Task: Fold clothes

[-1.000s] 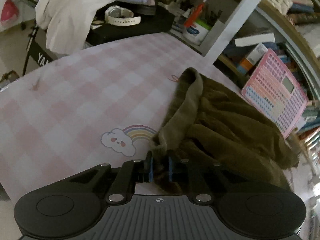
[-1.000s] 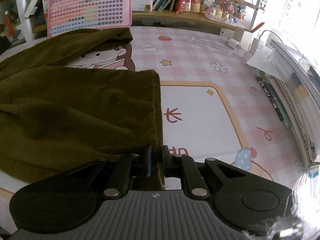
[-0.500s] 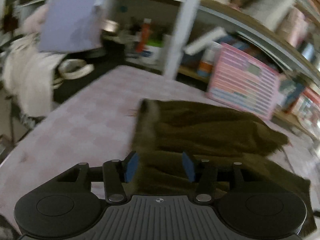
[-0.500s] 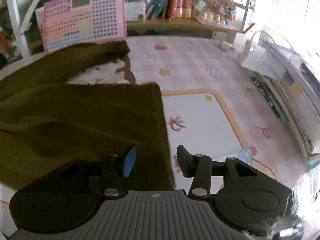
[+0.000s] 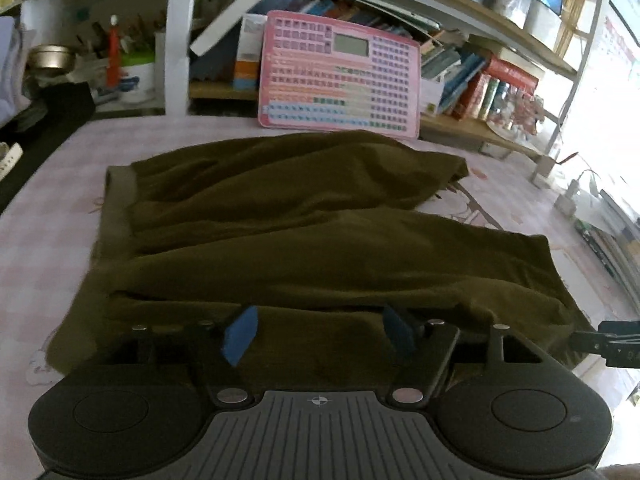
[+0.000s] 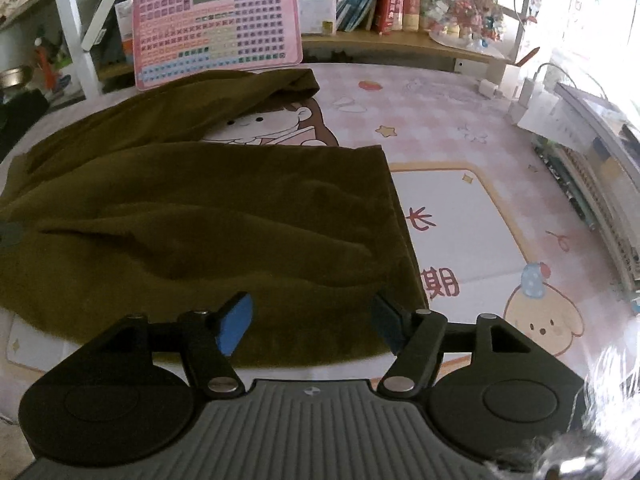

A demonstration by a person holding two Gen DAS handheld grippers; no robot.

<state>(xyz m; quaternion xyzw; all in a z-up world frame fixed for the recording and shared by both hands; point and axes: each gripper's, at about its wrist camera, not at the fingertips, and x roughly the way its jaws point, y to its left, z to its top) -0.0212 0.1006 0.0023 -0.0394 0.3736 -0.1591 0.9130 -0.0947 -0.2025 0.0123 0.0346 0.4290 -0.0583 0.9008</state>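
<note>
The olive-brown garment (image 5: pixel 320 248), pinched at each near corner by a closed gripper a second ago, has been let go and is now spread flat on the pink checked worktop (image 6: pixel 460 208), in front of the pink keypad board (image 6: pixel 216 20). The release suggests that one laying-out step is finished and a fresh grasp is wanted for the next fold. The left gripper (image 5: pixel 318 334) is held wide apart over the near edge of the cloth, with nothing between its blue pads. The right gripper (image 6: pixel 310 322) is likewise wide apart above the near right corner; whether its pads brush the fabric cannot quite be judged.
</note>
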